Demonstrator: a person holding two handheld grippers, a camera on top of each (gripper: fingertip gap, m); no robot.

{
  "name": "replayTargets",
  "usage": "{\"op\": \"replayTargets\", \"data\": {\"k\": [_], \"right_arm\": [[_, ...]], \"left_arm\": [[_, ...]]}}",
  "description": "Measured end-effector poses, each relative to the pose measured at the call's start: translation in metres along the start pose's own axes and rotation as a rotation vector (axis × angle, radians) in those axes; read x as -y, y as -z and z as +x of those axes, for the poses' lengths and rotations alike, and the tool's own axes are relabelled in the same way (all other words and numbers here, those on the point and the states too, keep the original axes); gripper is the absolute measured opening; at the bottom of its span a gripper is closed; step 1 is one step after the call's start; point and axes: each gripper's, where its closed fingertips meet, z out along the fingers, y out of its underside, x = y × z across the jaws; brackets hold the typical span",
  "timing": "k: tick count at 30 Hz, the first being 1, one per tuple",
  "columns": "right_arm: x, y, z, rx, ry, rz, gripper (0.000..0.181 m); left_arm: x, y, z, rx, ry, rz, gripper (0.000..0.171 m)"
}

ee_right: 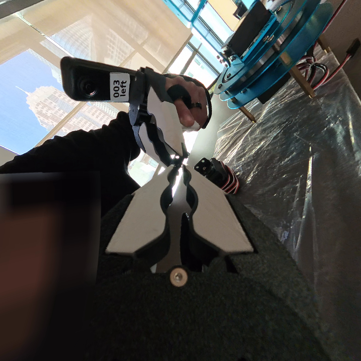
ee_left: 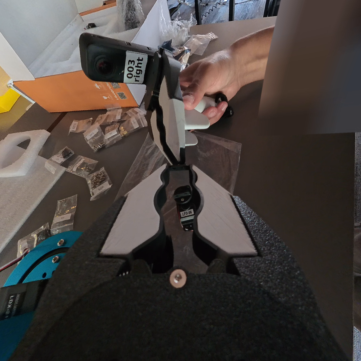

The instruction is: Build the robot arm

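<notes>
My left gripper and my right gripper meet tip to tip above a brown table. A small black part sits pinched between the left fingertips, and the right gripper comes down on it from above with its fingers closed. In the right wrist view the part shows as a dark sliver between both sets of tips, below the left gripper. A black servo with a white label lies on a clear plastic sheet under the left fingers. It also shows in the right wrist view, with striped wire wound round it.
A blue acrylic round base stands at lower left, and it is seen on brass legs in the right wrist view. Several small bags of screws, white foam and an orange and white box lie to the left. A hand holds the right gripper. Both grippers' tips are close together, under 4 cm apart. Left tips and right tips are each some 5 centimetres from the black servo.
</notes>
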Motion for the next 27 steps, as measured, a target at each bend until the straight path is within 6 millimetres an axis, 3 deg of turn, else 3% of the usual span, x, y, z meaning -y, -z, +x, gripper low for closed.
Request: {"op": "replayTargets", "data": {"k": [16,27], "right_arm": [[-0.012,-0.005,0.02,-0.068,-0.228,-0.033,0.002],[-0.012,-0.007,0.027,-0.091,-0.252,-0.028,0.002]], "left_arm": [[-0.02,-0.006,0.004,-0.053,0.074,-0.132,0.019],[-0.026,-0.007,0.002,-0.125,0.16,-0.164,0.018]]}}
